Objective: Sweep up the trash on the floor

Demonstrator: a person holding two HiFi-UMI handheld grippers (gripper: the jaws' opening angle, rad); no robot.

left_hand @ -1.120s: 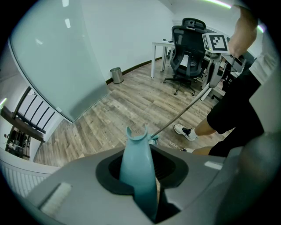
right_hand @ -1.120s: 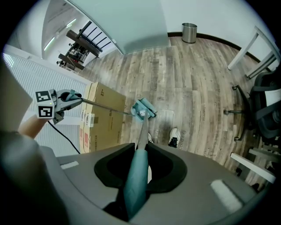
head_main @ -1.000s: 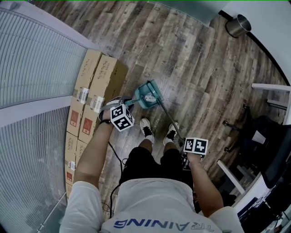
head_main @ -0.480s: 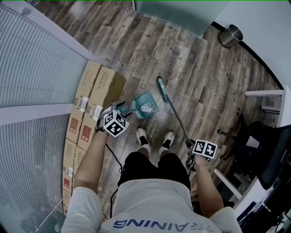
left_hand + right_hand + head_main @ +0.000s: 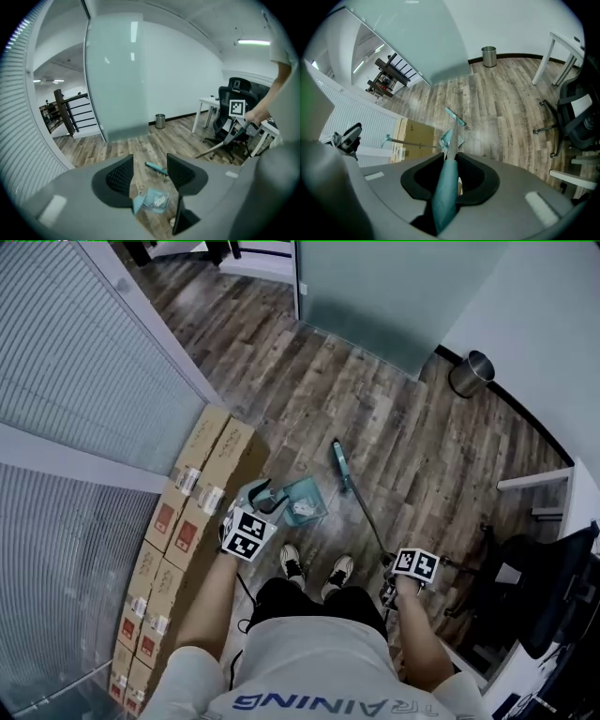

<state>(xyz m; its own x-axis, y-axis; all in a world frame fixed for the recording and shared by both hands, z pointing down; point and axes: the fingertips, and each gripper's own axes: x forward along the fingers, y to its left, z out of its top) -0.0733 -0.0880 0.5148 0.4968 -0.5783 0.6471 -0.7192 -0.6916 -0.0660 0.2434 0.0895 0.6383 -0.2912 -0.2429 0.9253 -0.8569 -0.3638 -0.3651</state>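
Note:
A teal dustpan [image 5: 305, 502] lies on the wood floor in front of my feet, with white crumpled trash [image 5: 301, 508] in it. Its long handle [image 5: 412, 143] slants toward my left gripper [image 5: 255, 498] but stays apart from it. In the left gripper view the jaws of this gripper [image 5: 150, 173] are closing with nothing between them, and the dustpan [image 5: 153, 201] shows below them. My right gripper [image 5: 389, 570] is shut on the teal grip of the broom handle [image 5: 446, 187]. The broom head [image 5: 339, 463] rests on the floor just beyond the dustpan.
Stacked cardboard boxes [image 5: 187, 521] line the ribbed glass wall on the left. A metal bin [image 5: 469, 373] stands by the far wall beside a frosted glass panel [image 5: 375, 296]. An office chair [image 5: 548, 587] and white desk legs [image 5: 534, 482] crowd the right.
My left gripper has let go of the dustpan handle, opened and risen. The broom head has swung out of the dustpan to the floor beyond it. The right gripper shifted slightly.

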